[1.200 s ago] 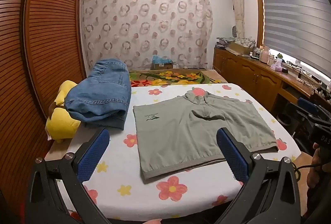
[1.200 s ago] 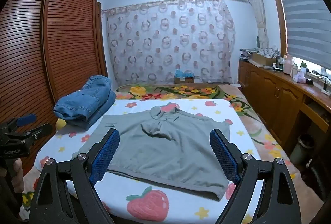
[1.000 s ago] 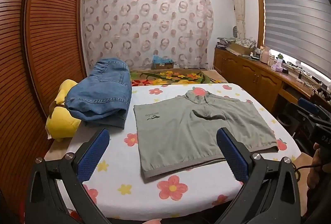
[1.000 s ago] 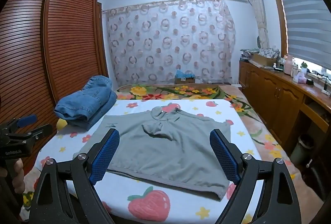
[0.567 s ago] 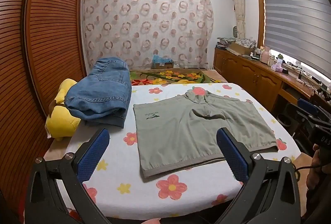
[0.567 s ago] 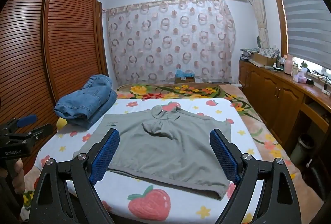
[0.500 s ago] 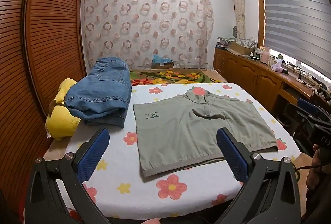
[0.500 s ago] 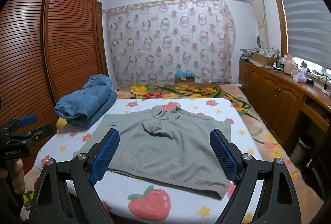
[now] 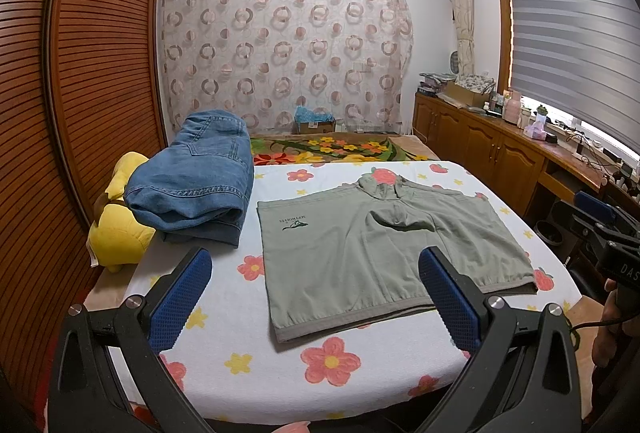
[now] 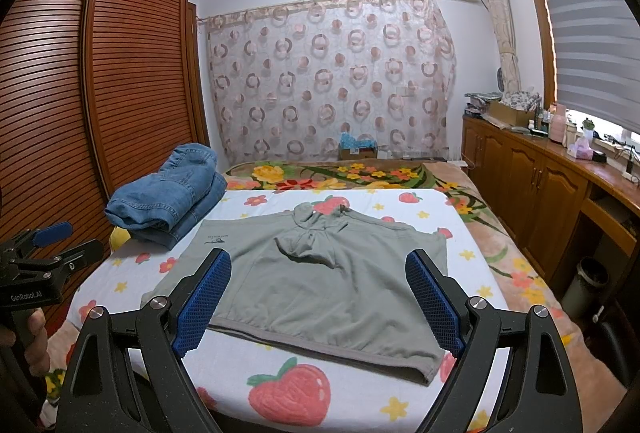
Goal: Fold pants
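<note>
the left gripper (image 9: 316,297) and the right gripper (image 10: 318,297) are both wide apart, holding nothing, above the bed (image 9: 248,349). the green pants (image 9: 384,253) lie flat there, beside folded jeans (image 9: 196,181).

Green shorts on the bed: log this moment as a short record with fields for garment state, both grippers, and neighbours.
garment: green shorts, spread flat on the bed sheet, unfolded, waistband nearest the cameras
left hand-held gripper: open, empty, off the cloth
right hand-held gripper: open, empty, off the cloth
neighbours: folded jeans left of the shorts, resting partly on a yellow plush toy
</note>
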`<state>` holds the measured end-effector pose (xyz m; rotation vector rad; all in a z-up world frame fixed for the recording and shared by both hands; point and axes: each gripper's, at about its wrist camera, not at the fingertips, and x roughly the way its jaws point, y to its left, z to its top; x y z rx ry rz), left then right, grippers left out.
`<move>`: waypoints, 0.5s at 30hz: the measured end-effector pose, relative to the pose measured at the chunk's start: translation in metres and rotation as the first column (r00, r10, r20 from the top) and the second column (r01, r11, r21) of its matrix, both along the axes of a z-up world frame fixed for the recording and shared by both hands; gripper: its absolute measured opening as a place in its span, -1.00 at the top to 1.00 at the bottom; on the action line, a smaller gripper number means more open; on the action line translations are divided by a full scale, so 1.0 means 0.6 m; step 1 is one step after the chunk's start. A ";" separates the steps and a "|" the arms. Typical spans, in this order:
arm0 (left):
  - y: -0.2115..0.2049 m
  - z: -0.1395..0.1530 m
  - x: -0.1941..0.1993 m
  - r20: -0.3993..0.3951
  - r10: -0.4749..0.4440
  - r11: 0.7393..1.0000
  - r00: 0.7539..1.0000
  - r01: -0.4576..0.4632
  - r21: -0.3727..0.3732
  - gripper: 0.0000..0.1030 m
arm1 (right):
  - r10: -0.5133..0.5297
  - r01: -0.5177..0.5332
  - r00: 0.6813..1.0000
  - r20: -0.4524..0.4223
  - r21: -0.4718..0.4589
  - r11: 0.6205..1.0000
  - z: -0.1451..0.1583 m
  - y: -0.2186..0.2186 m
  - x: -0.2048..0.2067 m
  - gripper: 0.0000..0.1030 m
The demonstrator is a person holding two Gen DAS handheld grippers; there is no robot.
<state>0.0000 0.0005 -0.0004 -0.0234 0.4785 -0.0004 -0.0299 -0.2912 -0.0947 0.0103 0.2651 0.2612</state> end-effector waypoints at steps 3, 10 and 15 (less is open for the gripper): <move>0.000 0.000 0.000 0.000 -0.001 1.000 1.000 0.001 -0.001 -1.00 | 0.000 0.000 1.000 -0.001 0.001 1.000 0.000 0.000 0.000 -0.75; 0.001 -0.001 0.002 0.002 0.001 1.000 1.000 -0.001 -0.001 -1.00 | 0.000 0.000 1.000 -0.001 0.000 1.000 0.000 0.000 0.000 -0.75; 0.001 -0.001 0.001 0.003 0.000 1.000 1.000 0.000 -0.001 -1.00 | 0.001 -0.001 1.000 0.000 0.000 1.000 0.000 0.001 0.000 -0.75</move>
